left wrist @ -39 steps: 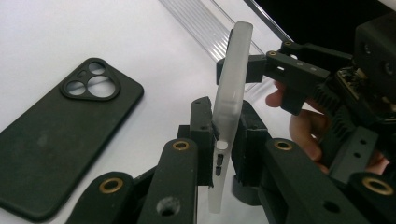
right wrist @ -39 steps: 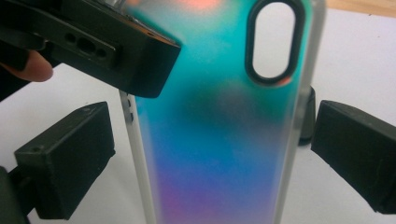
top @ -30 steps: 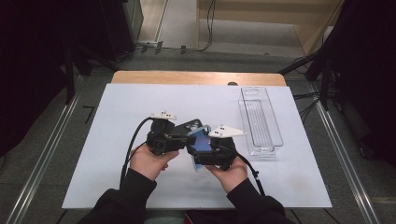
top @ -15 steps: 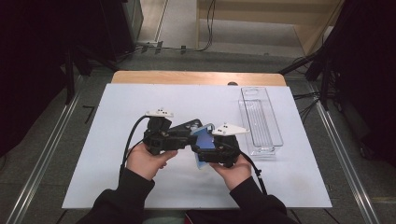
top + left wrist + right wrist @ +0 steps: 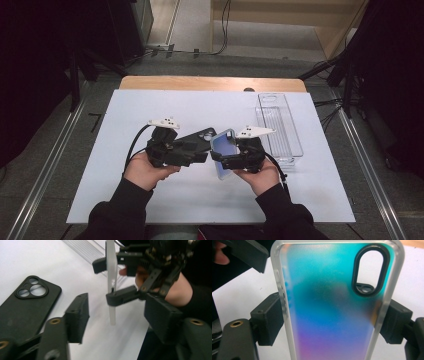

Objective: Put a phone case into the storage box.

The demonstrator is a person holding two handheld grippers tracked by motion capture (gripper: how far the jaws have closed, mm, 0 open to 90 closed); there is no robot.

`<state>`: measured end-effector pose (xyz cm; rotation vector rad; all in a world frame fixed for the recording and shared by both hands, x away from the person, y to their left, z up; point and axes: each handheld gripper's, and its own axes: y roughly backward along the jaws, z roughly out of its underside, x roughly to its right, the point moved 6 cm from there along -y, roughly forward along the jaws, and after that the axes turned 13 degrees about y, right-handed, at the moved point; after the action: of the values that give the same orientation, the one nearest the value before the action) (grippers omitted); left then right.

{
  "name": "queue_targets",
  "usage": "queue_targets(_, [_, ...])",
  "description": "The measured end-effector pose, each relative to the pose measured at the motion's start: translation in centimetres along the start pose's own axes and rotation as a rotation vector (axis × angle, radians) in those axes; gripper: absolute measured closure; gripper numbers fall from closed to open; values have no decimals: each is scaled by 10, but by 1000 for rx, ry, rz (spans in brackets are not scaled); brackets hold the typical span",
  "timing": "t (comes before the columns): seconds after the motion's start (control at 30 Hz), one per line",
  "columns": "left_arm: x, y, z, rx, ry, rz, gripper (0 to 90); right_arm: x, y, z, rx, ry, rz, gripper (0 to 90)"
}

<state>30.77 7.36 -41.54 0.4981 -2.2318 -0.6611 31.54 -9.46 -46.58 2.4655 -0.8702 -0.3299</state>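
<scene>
Your white table sheet (image 5: 150, 200) spreads under everything in the high view; at its right edge lies the clear plastic tray (image 5: 280, 125), long side running away from you, and in the left gripper view its ribbed wall (image 5: 85, 250) shows behind the other hand. Next in size, the black phone case (image 5: 197, 139) lies flat on the sheet by your left gripper; the high view gives a dark slab, while the left gripper view shows its round three-lens cutout (image 5: 31, 290) facing up. The iridescent phone case (image 5: 225, 152) stands on edge between the jaws of your right gripper (image 5: 231, 161), lifted off the sheet; from above it reads as a blue panel, in the left gripper view it is a thin frosted edge (image 5: 111, 277), and the right gripper view shows its face (image 5: 332, 307), teal fading to violet, with a black oval camera opening at upper right. That gripper is clamped across the case's two long sides. Your left gripper (image 5: 204, 155) has its jaws spread wide, gripping nothing, just beside the held case.
</scene>
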Motion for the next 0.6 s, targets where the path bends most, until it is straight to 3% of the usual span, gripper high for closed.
queue_targets(0.27, [-17,-7,17,-36,-71,-9,309,7,10,-4,24,7,-56,167])
queue_targets(0.47, [-32,-12,36,-59,-62,-22,309,11,15,-9,32,2,-84,167])
queue_targets(0.6, [-36,-12,44,-59,-84,-31,310,11,16,-11,20,20,-104,167])
